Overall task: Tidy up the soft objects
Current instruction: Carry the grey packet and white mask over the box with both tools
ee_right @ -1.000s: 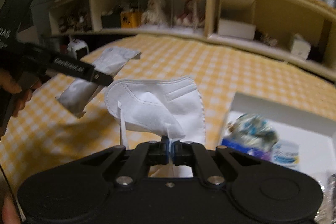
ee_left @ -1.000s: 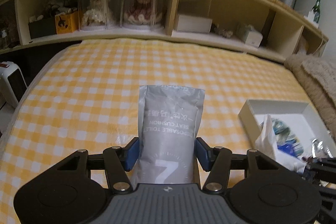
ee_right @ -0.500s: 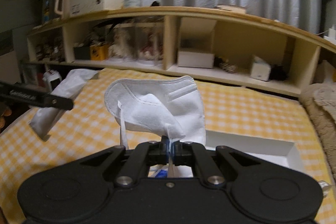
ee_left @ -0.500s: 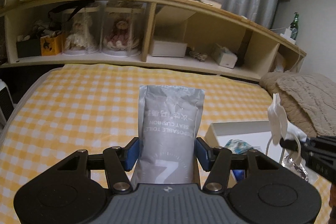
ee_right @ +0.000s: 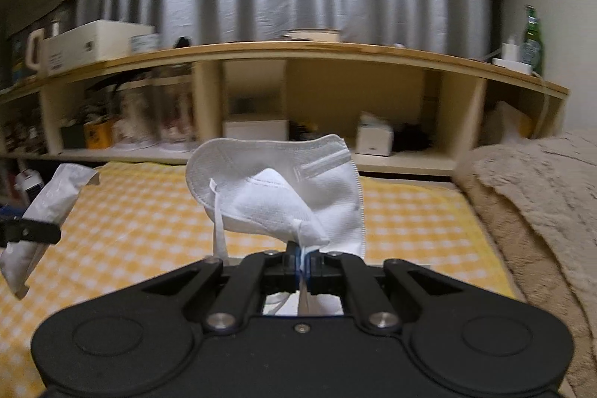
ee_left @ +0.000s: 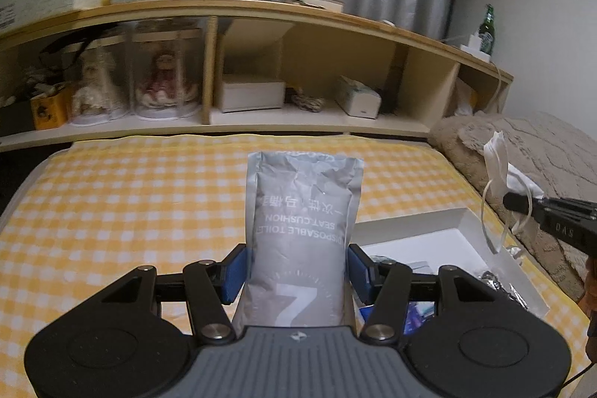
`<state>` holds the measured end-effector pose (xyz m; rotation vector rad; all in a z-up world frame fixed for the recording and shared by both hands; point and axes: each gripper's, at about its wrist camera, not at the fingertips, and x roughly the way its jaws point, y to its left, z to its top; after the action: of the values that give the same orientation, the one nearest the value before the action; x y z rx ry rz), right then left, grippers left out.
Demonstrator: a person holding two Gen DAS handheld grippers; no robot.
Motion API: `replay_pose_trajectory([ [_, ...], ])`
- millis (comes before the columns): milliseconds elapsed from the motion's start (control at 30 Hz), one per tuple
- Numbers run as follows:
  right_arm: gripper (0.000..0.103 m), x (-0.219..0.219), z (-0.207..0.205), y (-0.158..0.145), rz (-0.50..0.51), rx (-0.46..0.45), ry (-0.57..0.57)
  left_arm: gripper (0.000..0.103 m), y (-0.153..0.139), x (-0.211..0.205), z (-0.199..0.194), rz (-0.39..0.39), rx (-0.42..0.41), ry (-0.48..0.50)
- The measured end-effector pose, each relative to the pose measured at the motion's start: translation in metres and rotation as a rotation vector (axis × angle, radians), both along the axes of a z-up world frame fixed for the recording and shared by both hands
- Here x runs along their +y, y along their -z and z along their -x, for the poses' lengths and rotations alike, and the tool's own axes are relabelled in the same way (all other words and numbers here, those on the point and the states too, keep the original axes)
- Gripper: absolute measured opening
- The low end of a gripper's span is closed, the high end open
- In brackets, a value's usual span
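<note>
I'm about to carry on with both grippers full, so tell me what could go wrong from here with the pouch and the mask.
1. The right gripper pinches the white face mask only by a thin edge, so it may slip out.
2. Its ear loop dangles free and could snag on the white box.
3. The left gripper holds the grey pouch low, so the pouch may tip sideways.

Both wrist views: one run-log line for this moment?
left gripper: shut on grey seat-cushion pouch, lifted | right gripper: shut on white face mask, lifted | white tray: on checked bedspread
</note>
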<state>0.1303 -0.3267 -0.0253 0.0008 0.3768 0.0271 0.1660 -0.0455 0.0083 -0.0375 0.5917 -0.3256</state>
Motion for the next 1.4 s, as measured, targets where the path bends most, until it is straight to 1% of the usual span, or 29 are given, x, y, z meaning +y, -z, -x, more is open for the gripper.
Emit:
replay_pose_trajectory([
  [167,0.003,-0.029,-0.007,0.009,-0.061,0.018,0.067,0.057,0.000,-0.036,-0.011,0.006,-0.002,0.069],
  [333,0.003,-0.048,-0.022,0.027,-0.058,0.072,0.119,0.057,0.001,-0.073,-0.023,0.006,0.008,0.126],
  [700,0.004,-0.066,-0.072,0.072,-0.073,0.201,0.115,0.057,0.025,-0.148,-0.064,-0.008,0.079,0.242],
  [733,0.006,-0.067,-0.077,0.077,-0.072,0.216,0.106,0.057,0.027,-0.155,-0.067,-0.012,0.083,0.251],
  [767,0.008,-0.066,-0.082,0.084,-0.067,0.237,0.092,0.057,0.029,-0.160,-0.071,-0.016,0.086,0.260],
  [800,0.020,-0.066,-0.087,0.089,-0.060,0.258,0.078,0.057,0.031,-0.165,-0.075,-0.020,0.088,0.268],
  [833,0.037,-0.065,-0.090,0.094,-0.050,0.278,0.071,0.057,0.033,-0.170,-0.079,-0.023,0.092,0.276],
  [867,0.044,-0.064,-0.093,0.099,-0.040,0.297,0.069,0.057,0.035,-0.175,-0.083,-0.025,0.098,0.284],
  [900,0.055,-0.062,-0.094,0.103,-0.029,0.316,0.063,0.057,0.037,-0.179,-0.088,-0.024,0.105,0.288],
  [933,0.062,-0.061,-0.095,0.105,-0.018,0.329,0.051,0.057,0.039,-0.182,-0.092,-0.021,0.113,0.292],
  [967,0.065,-0.060,-0.094,0.106,-0.007,0.333,0.040,0.057,0.041,-0.187,-0.097,-0.020,0.121,0.298],
  [1033,0.079,-0.061,-0.089,0.102,-0.002,0.326,0.029,0.057,0.046,-0.194,-0.105,-0.024,0.133,0.316],
  [1133,0.084,-0.075,-0.077,0.090,-0.040,0.292,0.060,0.057,0.053,-0.208,-0.114,-0.063,0.126,0.377],
  [1267,0.084,-0.109,-0.062,0.078,-0.166,0.250,0.221,0.057,0.063,-0.228,-0.125,-0.146,0.093,0.463],
  [1333,0.084,-0.121,-0.056,0.075,-0.202,0.239,0.291,0.057,0.068,-0.242,-0.129,-0.207,0.072,0.527],
  [1400,0.084,-0.130,-0.052,0.072,-0.235,0.220,0.335,0.057,0.075,-0.258,-0.129,-0.296,0.036,0.616],
])
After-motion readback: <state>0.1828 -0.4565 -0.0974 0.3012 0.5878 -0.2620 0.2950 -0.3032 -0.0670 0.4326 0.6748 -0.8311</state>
